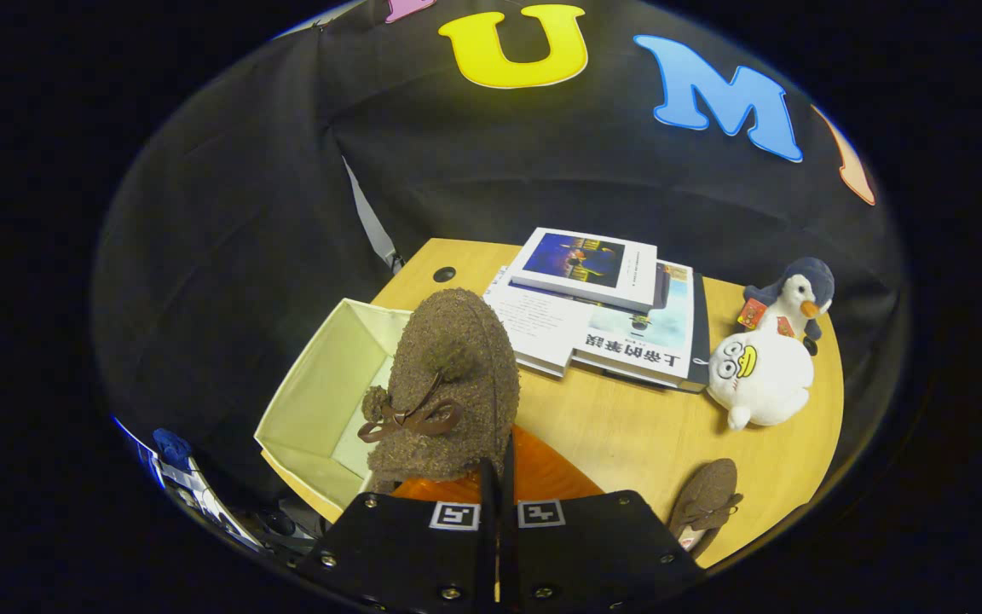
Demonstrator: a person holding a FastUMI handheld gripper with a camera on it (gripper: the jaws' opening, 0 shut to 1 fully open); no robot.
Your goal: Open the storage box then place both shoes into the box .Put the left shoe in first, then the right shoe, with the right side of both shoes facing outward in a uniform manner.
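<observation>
A black cloth wall backs a rounded wooden surface (627, 426). On its far part lies a stack of books (602, 303), with a white duck plush (759, 375) and a penguin plush (794, 298) beside them. The open cream storage box (320, 392) sits at the surface's near-left edge. Held up over the box's right wall, a brown fuzzy shoe (448, 384) runs lengthwise away from the gripper (498, 477), toe toward the wall, its bow and pompoms on top and its orange lining showing at the heel. The gripper's fingers are pressed together on the heel rim. The second brown shoe (704, 499) lies on the surface to the right of the fingers.
</observation>
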